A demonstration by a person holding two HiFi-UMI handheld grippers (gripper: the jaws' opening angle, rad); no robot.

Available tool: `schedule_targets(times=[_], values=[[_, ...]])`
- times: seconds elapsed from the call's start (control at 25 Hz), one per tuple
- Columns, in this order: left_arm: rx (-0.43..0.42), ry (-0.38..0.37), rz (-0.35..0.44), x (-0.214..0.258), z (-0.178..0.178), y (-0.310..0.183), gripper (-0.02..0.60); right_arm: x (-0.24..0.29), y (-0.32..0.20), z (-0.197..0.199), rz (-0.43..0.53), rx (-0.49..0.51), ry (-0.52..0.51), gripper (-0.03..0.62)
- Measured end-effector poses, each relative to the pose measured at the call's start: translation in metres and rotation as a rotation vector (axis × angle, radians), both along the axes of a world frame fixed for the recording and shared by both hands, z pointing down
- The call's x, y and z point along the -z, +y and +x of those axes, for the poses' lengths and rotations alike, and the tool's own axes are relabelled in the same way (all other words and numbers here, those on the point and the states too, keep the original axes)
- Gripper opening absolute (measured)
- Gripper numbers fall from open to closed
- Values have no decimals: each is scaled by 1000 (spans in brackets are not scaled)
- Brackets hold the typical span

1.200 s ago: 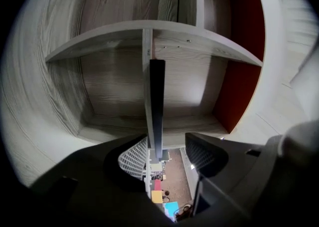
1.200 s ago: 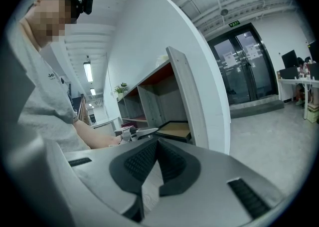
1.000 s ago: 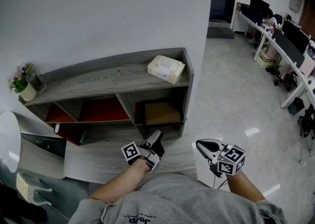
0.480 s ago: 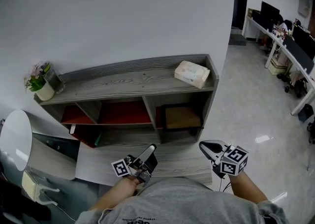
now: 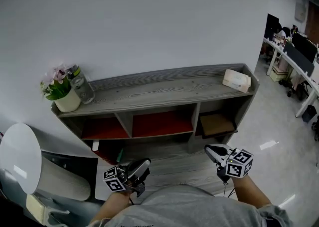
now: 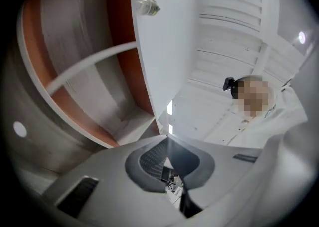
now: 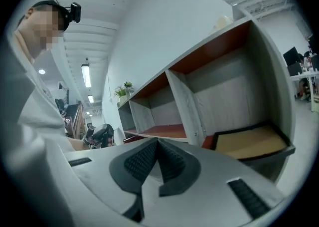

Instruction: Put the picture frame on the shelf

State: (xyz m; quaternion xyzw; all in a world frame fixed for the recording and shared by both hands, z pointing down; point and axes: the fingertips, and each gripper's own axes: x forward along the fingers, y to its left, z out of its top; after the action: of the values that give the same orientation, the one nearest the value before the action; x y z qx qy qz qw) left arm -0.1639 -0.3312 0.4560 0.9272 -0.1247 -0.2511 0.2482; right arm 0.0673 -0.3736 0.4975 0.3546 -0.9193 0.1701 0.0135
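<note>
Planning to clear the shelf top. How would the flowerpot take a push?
The flowerpot looks top-heavy: blooms spread wider than its small white base, so a high push might tip it. The glass jar stands close beside it and could get knocked.

Grey T-shirt (image 5: 184,206), grey left claw (image 5: 141,165) and right claw (image 5: 211,150), black ribbed pads (image 7: 141,162), black-and-white marker cubes (image 5: 238,162)

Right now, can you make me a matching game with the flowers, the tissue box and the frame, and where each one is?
Things:
1. flowers
2. tissue box
3. frame

Places:
A. right end of the shelf top
B. right compartment, lying flat
C. left end of the top

Pairs: 1-C, 2-A, 3-B
</note>
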Motion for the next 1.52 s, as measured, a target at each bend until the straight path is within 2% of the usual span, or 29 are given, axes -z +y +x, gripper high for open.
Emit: schedule_targets(times=[0.12, 0.28, 0.44, 0.56, 0.72, 0.92, 1.04, 1.16, 1.52], values=[[31, -36, 32, 9, -56, -5, 9, 6, -7, -52, -7, -9, -4, 20], [34, -141, 60, 12, -107, -3, 10, 13, -13, -113, -7, -12, 6, 20], [38, -242, 93, 13, -132, -2, 11, 20, -17, -155, 8, -14, 19, 20], [85, -299, 106, 14, -142, -6, 11, 28, -21, -174, 25, -18, 14, 19], [212, -336, 116, 19, -145, -17, 11, 39, -28, -171, 53, 5, 25, 18], [333, -328, 108, 18, -127, -16, 9, 35, -29, -156, 64, 80, 63, 18], [346, -358, 113, 13, -108, -15, 9, 36, -35, -145, 77, 97, 42, 18], [346, -354, 127, 16, -91, -17, 9, 40, -40, -134, 72, 101, 14, 18], [319, -383, 155, 20, -86, -17, 9, 43, -40, -131, 101, 84, 40, 12]])
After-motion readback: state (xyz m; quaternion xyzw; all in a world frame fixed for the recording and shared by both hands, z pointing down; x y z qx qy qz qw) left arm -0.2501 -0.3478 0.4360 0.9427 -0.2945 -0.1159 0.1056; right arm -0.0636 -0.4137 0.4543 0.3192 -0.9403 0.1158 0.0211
